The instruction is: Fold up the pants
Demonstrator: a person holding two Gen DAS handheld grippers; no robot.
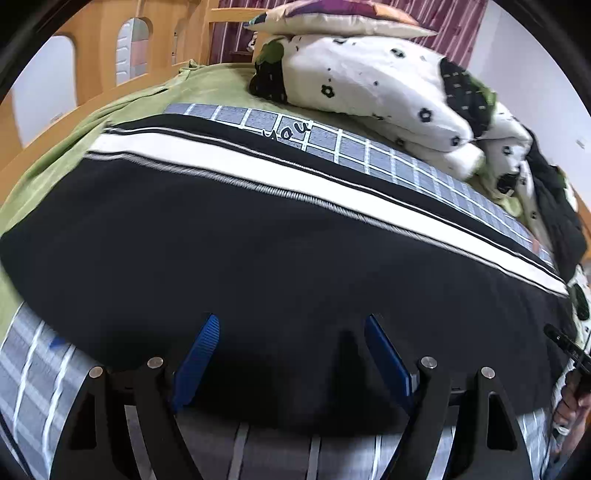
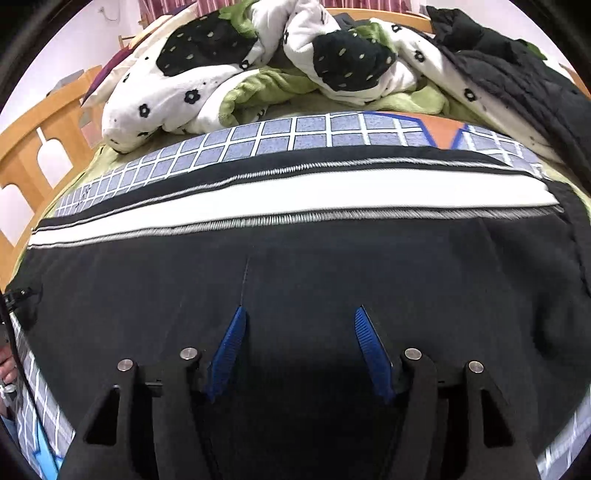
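Black pants [image 1: 258, 251] with a white side stripe [image 1: 280, 173] lie flat across a blue checked sheet [image 1: 369, 151] on the bed. My left gripper [image 1: 291, 323] is open, its blue fingers [image 1: 197, 360] spread just above the near edge of the black cloth, holding nothing. In the right wrist view the same pants [image 2: 314, 266] and stripe [image 2: 295, 199] fill the middle. My right gripper [image 2: 301, 314] is open over the black cloth, with blue fingers [image 2: 227, 350] apart and empty.
A rumpled white, black and green flowered quilt [image 1: 388, 85] and a pillow [image 1: 332, 18] lie behind the pants. A black garment [image 2: 517, 85] lies at the far right. A wooden bed rail [image 2: 40, 147] runs on the left. Green blanket [image 1: 110, 110] covers the bed.
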